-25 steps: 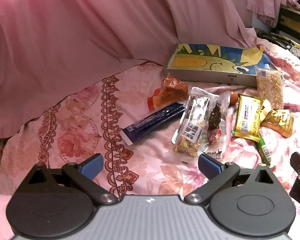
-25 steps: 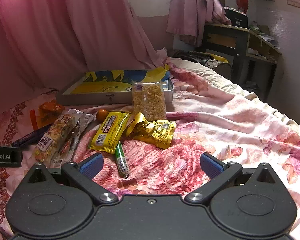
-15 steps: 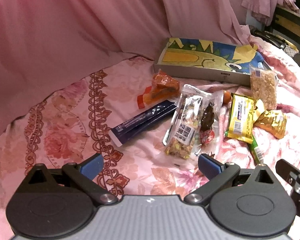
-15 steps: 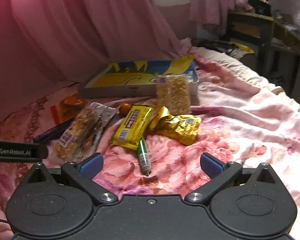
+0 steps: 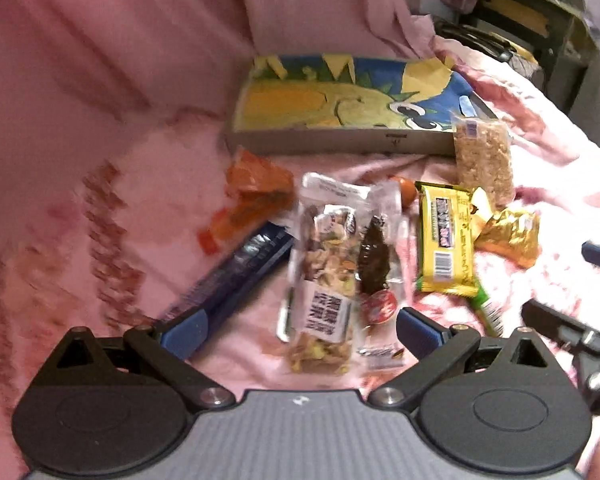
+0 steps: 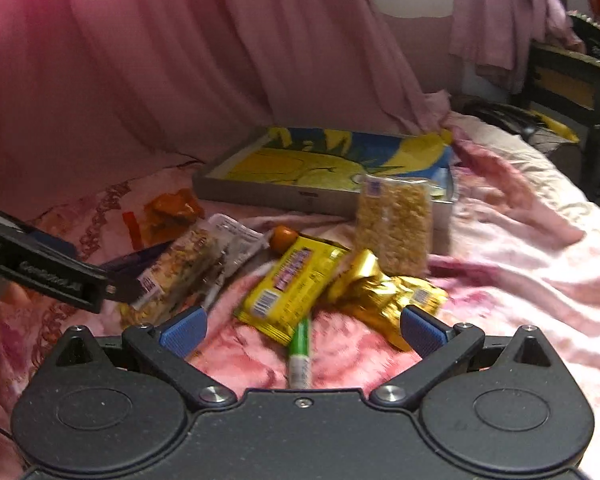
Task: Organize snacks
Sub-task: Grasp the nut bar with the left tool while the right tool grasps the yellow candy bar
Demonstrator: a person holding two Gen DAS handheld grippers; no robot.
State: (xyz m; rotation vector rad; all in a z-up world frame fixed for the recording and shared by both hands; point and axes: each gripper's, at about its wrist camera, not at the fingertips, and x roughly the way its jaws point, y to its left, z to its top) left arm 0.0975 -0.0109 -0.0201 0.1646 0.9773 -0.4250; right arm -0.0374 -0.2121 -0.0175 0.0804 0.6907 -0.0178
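Note:
Several snacks lie on a pink floral bedspread in front of a flat box (image 5: pixel 348 104) (image 6: pixel 324 168) with a yellow and blue cartoon inside. My left gripper (image 5: pixel 300 326) is open and empty, just short of a clear nut-mix packet (image 5: pixel 326 276) and a dark dried-fruit packet (image 5: pixel 374 256). A dark blue bar (image 5: pixel 236 276) lies by its left finger. My right gripper (image 6: pixel 302 326) is open and empty over a green tube (image 6: pixel 300 350), with a yellow bar (image 6: pixel 290 284) and a gold packet (image 6: pixel 384 288) just ahead. A puffed-grain packet (image 6: pixel 394 224) leans on the box.
An orange wrapper (image 5: pixel 256 192) and a small orange ball (image 6: pixel 284 238) lie among the snacks. Pink curtain (image 6: pixel 180 60) hangs behind the bed. The left gripper body (image 6: pixel 40 272) shows at the left of the right wrist view. A dark shelf (image 6: pixel 572 80) stands at the far right.
Both grippers have moved forward and lower toward the snacks, which now look larger and closer. Both stay open and empty.

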